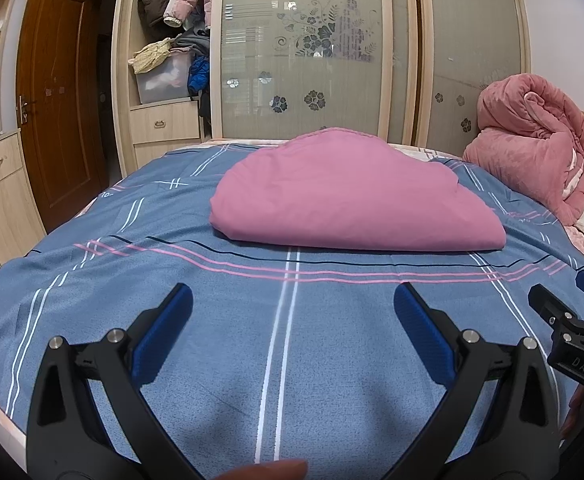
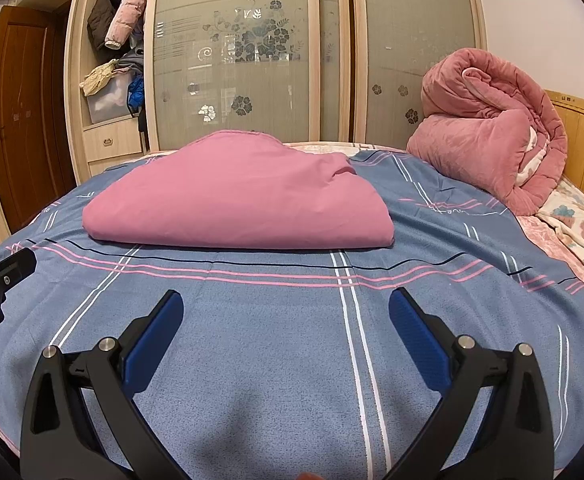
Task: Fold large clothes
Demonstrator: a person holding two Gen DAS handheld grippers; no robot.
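pink folded cloth (image 1: 351, 196) (image 2: 240, 196) lying flat on the blue striped bedsheet (image 1: 212, 340) (image 2: 272, 340), past the band of pink and dark stripes, well apart from both grippers. folded into a thick, roughly rectangular bundle, near edge neat, far side humped up.

left gripper (image 1: 292, 308) hovering low over bare sheet, jaws spread wide, blue pads facing each other, nothing between them. right gripper (image 2: 286, 312) likewise wide open and holding nothing, also above bare sheet. in the left wrist view, right gripper seen at the right edge (image 1: 563, 320); in the right wrist view, left gripper seen at the left edge (image 2: 0, 276); side by side, apart.

rolled pink quilt (image 1: 531, 148) (image 2: 487, 128) heaped at the far right corner of the bed, against the wooden headboard (image 2: 583, 136). behind the bed, wardrobe with frosted floral sliding doors (image 1: 303, 60) (image 2: 232, 52), open section at left stuffed with jackets and a plastic bin. brown door (image 1: 56, 92) further left.
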